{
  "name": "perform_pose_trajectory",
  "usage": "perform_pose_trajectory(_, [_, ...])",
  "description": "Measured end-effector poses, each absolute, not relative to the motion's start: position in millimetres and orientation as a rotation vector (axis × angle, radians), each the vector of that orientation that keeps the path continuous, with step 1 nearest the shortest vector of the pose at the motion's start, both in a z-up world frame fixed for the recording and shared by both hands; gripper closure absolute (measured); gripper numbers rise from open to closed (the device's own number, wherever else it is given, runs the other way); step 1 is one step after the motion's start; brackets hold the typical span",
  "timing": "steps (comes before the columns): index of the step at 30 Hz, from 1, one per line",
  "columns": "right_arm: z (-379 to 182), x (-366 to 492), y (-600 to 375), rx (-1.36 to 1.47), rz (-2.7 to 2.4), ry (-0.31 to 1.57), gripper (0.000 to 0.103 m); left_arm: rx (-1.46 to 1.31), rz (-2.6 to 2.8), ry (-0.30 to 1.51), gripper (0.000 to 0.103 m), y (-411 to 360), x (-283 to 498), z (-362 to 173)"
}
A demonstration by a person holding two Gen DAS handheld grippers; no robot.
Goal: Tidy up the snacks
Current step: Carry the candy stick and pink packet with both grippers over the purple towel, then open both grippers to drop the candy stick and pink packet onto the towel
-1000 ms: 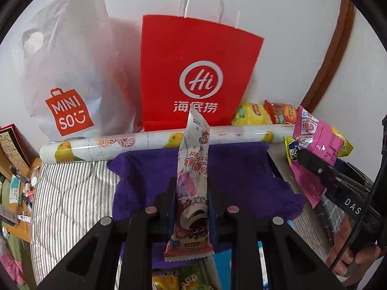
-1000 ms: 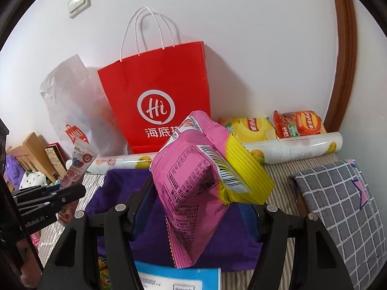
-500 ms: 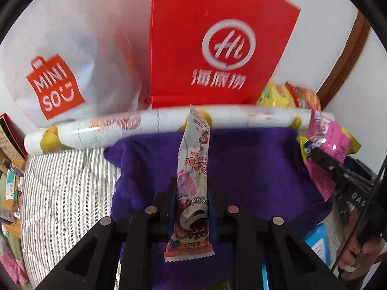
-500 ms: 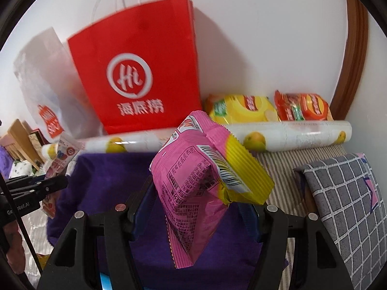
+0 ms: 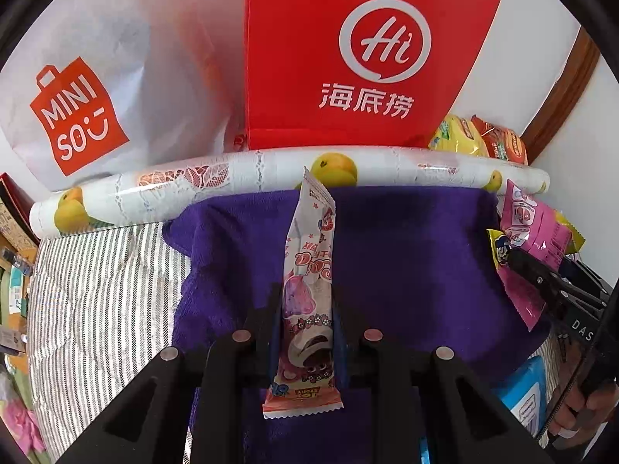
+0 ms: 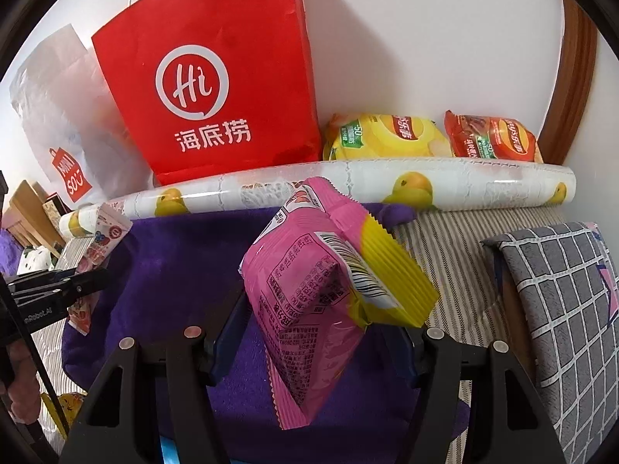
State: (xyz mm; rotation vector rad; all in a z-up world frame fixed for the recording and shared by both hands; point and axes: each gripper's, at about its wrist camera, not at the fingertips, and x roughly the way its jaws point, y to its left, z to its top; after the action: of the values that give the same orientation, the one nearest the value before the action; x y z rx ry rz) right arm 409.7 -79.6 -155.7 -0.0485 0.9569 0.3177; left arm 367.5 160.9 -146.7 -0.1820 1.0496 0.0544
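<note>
My left gripper [image 5: 306,311] is shut on a long, thin white-and-pink snack packet [image 5: 309,270] that stands up between the fingers over a purple towel [image 5: 406,255]. My right gripper [image 6: 317,321] is shut on a puffy pink snack bag with a yellow end [image 6: 321,282], held above the same purple towel [image 6: 174,255]. Each gripper shows in the other's view: the right gripper [image 5: 541,274] at the right edge, the left gripper [image 6: 77,282] at the left edge with its packet [image 6: 100,243].
A red paper bag [image 5: 348,58] and a white plastic bag [image 5: 96,89] lean on the wall behind a printed roll [image 5: 232,181]. Yellow [image 6: 387,135] and red [image 6: 491,139] chip bags lie behind the roll. A grey checked cushion [image 6: 561,309] is at the right; a blue pack [image 5: 522,398] near the towel.
Both grippers have sunk and tilted down toward the purple towel, so the bags and roll now loom larger and higher. Each still holds its snack as before.
</note>
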Motion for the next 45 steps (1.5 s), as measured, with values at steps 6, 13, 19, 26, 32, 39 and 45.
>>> perform_pose_trajectory(6, [-161,414,-80,-0.038,0.322,0.99,0.039,-0.193,0.061,1.068,0.082,164,368,-154])
perform_pose_trajectory(13, [-166,415,-79,-0.037,0.331,1.018,0.038,-0.188,0.072,1.082,0.082,163,370,-158])
perform_pose_trajectory(19, [-168,417,-80,-0.022,0.34,1.046,0.037,-0.191,0.066,1.09,0.082,162,372,-159])
perform_pose_trajectory(26, [-154,411,-80,0.002,0.355,0.982,0.018,-0.185,0.046,1.079,0.072,159,372,-153])
perform_pose_trajectory(32, [-137,406,-81,-0.004,0.344,0.952,0.017,-0.193,0.048,1.035,0.051,161,363,-135])
perform_pose_trajectory(39, [-103,378,-81,-0.034,0.322,0.895,0.017,-0.194,0.076,0.994,0.046,159,339,-110])
perform_pose_trajectory(45, [-78,344,-81,-0.059,0.293,0.86,0.017,-0.137,0.083,0.955,0.046,145,305,-86])
